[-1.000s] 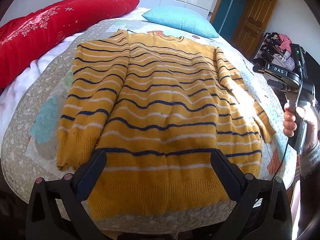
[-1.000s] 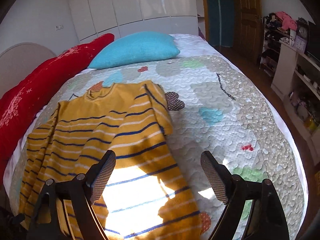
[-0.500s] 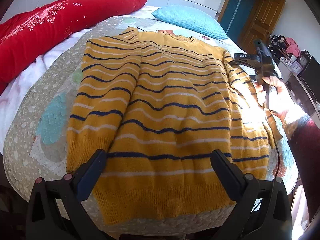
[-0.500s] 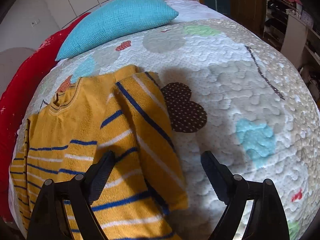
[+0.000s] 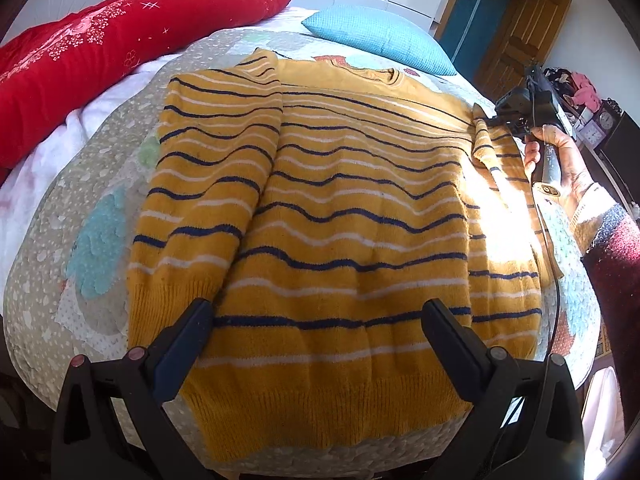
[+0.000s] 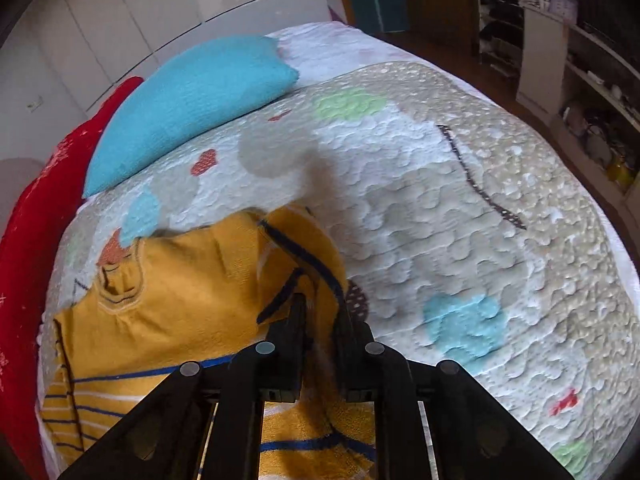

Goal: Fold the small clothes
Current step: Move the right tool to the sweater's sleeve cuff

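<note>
Yellow striped sweater [image 5: 344, 216] spread flat on quilted bedspread [image 6: 460, 220], collar toward blue pillow [image 5: 380, 40]; right gripper [image 6: 320, 304] at sweater's shoulder nearest pillow, jaws just closed, pinching shoulder fold; right hand [image 5: 556, 160] wraps handle, gripper tilted down; left gripper [image 5: 320, 320] over sweater hem, far from pillow, jaws wide apart, nothing between; red bolster [image 5: 100, 60] beside pillow.

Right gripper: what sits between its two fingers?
A fold of the yellow striped sweater at its shoulder, pinched by the right gripper, jaws just closed; right wrist view.
</note>
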The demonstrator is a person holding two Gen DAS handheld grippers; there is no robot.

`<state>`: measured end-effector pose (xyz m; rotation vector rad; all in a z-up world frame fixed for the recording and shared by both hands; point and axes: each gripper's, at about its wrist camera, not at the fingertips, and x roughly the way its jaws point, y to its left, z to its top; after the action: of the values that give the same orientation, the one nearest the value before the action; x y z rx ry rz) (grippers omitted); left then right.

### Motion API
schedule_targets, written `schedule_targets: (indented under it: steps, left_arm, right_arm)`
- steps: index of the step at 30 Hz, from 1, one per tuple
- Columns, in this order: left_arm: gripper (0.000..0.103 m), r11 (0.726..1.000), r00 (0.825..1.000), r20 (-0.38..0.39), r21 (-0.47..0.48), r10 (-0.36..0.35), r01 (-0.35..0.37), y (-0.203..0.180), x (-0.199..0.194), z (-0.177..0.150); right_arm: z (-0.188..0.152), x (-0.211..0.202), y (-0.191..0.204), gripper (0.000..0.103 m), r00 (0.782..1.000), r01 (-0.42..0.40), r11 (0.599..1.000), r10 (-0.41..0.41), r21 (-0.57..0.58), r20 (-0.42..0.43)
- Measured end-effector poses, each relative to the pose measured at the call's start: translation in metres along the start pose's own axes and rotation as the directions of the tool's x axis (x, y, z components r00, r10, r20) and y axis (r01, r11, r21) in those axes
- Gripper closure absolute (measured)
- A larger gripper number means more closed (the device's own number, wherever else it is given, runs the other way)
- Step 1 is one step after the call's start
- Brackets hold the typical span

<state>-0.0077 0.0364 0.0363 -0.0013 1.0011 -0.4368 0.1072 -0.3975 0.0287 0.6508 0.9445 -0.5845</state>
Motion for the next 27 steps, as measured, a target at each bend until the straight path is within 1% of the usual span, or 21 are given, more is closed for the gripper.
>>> schedule_targets:
  steps: [1,3,4,8,9,10,11,13,14,15,16,18,20,25,26,27]
  left_arm:
    - [0.000,1.000,1.000,0.001,-0.002,0.000,0.000,0.001,-0.001,0.000]
    - [0.000,1.000,1.000,0.004,-0.004,0.002,-0.002,0.002,-0.003,0.001]
    - [0.000,1.000,1.000,0.007,-0.004,0.005,-0.005,0.002,-0.004,0.001]
    - [0.000,1.000,1.000,0.016,0.008,0.024,-0.024,0.001,-0.009,-0.001]
    - [0.000,1.000,0.999,0.017,0.011,0.028,-0.029,0.001,-0.010,-0.001]
    - [0.000,0.999,0.999,0.019,0.012,0.032,-0.032,0.000,-0.011,-0.002]
    - [0.000,0.999,0.999,0.022,0.013,0.035,-0.036,-0.001,-0.012,-0.004]
    - [0.000,0.999,0.999,0.029,0.021,0.039,-0.040,-0.004,-0.016,-0.006]
    - [0.000,0.999,0.999,0.032,0.023,0.039,-0.040,-0.005,-0.017,-0.008]
    - [0.000,0.999,0.999,0.034,0.027,0.039,-0.040,-0.007,-0.019,-0.009]
    - [0.000,0.999,0.999,0.037,0.029,0.040,-0.041,-0.008,-0.021,-0.010]
    - [0.000,0.998,0.998,0.042,0.033,0.043,-0.044,-0.009,-0.023,-0.011]
    - [0.000,0.998,0.998,0.042,0.036,0.049,-0.051,-0.012,-0.024,-0.012]
    - [0.000,0.997,0.998,0.041,0.059,0.056,-0.059,-0.023,-0.025,-0.014]
    - [0.000,0.996,0.998,0.041,0.067,0.056,-0.059,-0.025,-0.025,-0.014]
    - [0.000,0.995,0.998,0.042,0.075,0.055,-0.058,-0.028,-0.026,-0.014]
  right_arm:
    - [0.000,0.003,0.001,0.092,0.997,0.078,0.997,-0.078,-0.023,0.010]
    - [-0.003,0.009,0.000,0.092,0.984,0.176,0.982,-0.176,-0.064,0.006]
    - [-0.005,0.009,-0.002,0.092,0.982,0.189,0.979,-0.189,-0.080,0.005]
    - [-0.017,-0.018,-0.012,0.090,0.993,0.115,0.988,-0.113,-0.106,0.025]
    - [-0.022,-0.027,-0.014,0.085,0.995,0.099,0.988,-0.096,-0.119,0.033]
    - [-0.027,-0.036,-0.016,0.076,0.996,0.086,0.987,-0.082,-0.133,0.038]
    - [-0.034,-0.046,-0.019,0.071,0.997,0.074,0.987,-0.068,-0.146,0.040]
    - [-0.048,-0.065,-0.029,0.054,0.999,0.033,0.986,-0.027,-0.165,0.036]
    - [-0.056,-0.073,-0.035,0.050,1.000,0.006,0.986,-0.002,-0.167,0.025]
    - [-0.065,-0.079,-0.040,0.043,1.000,-0.027,0.986,0.029,-0.165,0.011]
    - [-0.075,-0.087,-0.049,0.039,0.998,-0.069,0.985,0.069,-0.158,-0.008]
    - [-0.097,-0.098,-0.064,0.034,0.989,-0.149,0.978,0.143,-0.146,-0.047]
    - [-0.123,-0.106,-0.073,0.030,0.980,-0.195,0.969,0.185,-0.150,-0.078]
    - [-0.186,-0.110,-0.086,0.029,0.963,-0.250,0.953,0.226,-0.169,-0.149]
    - [-0.197,-0.110,-0.086,0.028,0.963,-0.249,0.952,0.224,-0.177,-0.150]
    - [-0.207,-0.113,-0.084,0.028,0.968,-0.234,0.952,0.210,-0.195,-0.133]
